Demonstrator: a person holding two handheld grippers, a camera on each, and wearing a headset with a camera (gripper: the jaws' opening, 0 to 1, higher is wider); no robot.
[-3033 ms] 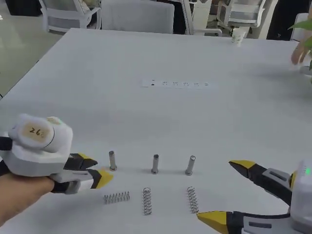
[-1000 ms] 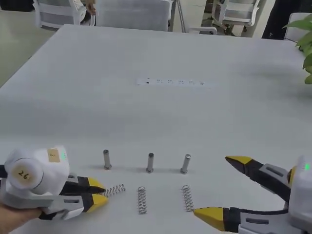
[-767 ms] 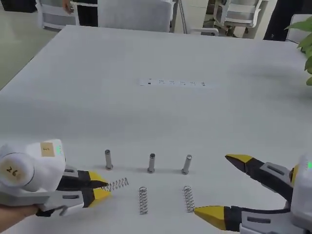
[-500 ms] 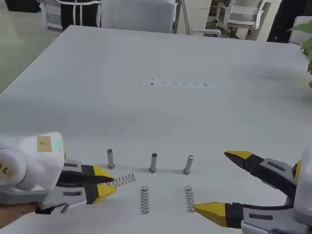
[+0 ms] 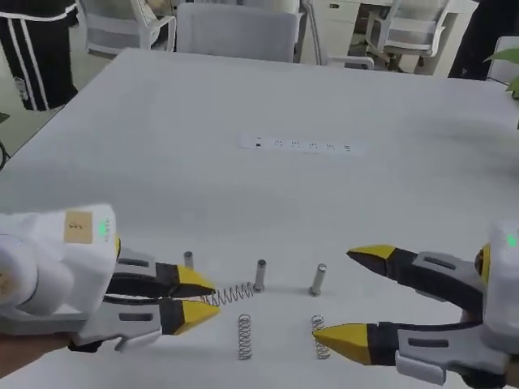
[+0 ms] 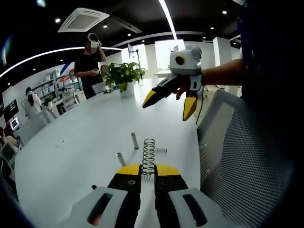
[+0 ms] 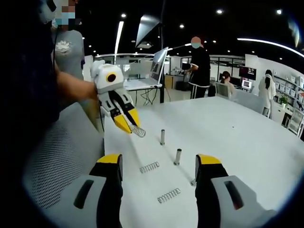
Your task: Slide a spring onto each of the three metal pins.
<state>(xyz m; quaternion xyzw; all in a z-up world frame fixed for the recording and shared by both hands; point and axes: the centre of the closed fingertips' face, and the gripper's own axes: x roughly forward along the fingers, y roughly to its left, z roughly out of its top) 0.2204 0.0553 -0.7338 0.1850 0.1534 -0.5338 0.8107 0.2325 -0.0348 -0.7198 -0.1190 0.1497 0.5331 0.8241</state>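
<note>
L gripper (image 5: 212,297) is pinching a spring (image 5: 231,293) by one end, R gripper (image 5: 333,292) is hovering w/ jaws spread wide.

From the head view I get bright, even light on the pale table (image 5: 243,97), with faint, soft shadows, no harsh glare, and a slightly soft frame. Both gripper views bend the room hard toward their edges. Long ceiling strips (image 6: 167,14) and small spotlights (image 7: 219,11) burn white against a dark ceiling. The spring (image 6: 148,154) reads crisp in the left gripper view.
</note>
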